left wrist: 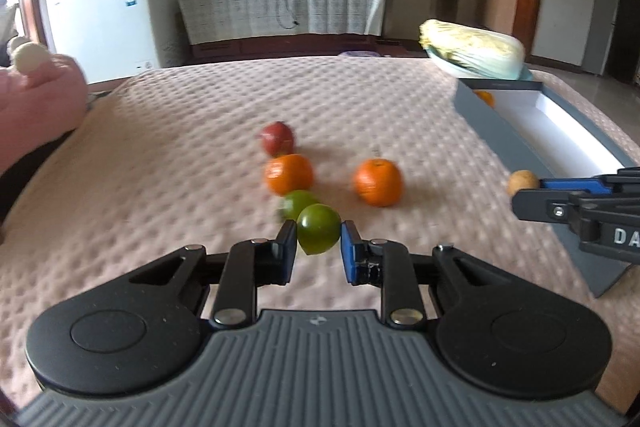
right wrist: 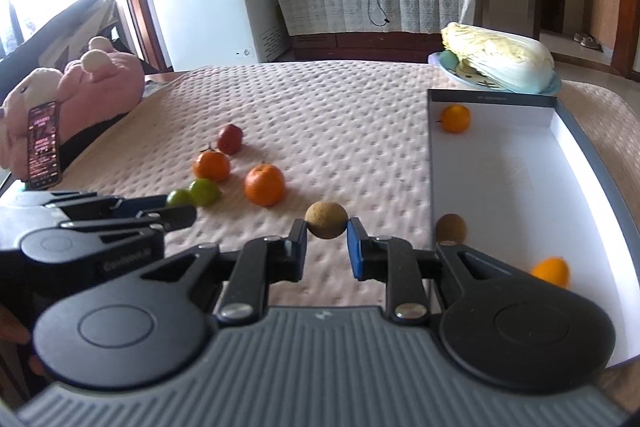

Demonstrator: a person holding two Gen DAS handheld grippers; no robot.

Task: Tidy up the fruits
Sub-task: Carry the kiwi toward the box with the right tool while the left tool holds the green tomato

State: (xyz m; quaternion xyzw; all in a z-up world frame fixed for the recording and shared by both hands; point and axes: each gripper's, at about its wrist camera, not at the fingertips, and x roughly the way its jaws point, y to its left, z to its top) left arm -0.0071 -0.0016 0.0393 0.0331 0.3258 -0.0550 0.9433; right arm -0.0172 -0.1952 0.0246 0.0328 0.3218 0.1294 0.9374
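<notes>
While both claws grip fruit, loose fruit lies on the quilted pink bed [left wrist: 200,131].
Left claw [left wrist: 319,237] clamps a round green citrus [left wrist: 318,233]; right claw [right wrist: 327,229] clamps a round brown fruit [right wrist: 326,219], grey-walled white tray [right wrist: 520,187] at two o'clock.

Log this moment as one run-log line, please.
left gripper: shut on green fruit | right gripper: shut on brown fruit | box: three fruits

Left gripper [left wrist: 319,237] clamps a green fruit [left wrist: 318,234]. Second green fruit [left wrist: 295,203] touches it behind. Two oranges [left wrist: 289,174], [left wrist: 377,181] and red fruit [left wrist: 277,138] lie mid-bedspread [left wrist: 180,147]; grey box [left wrist: 520,131] at right edge.
</notes>
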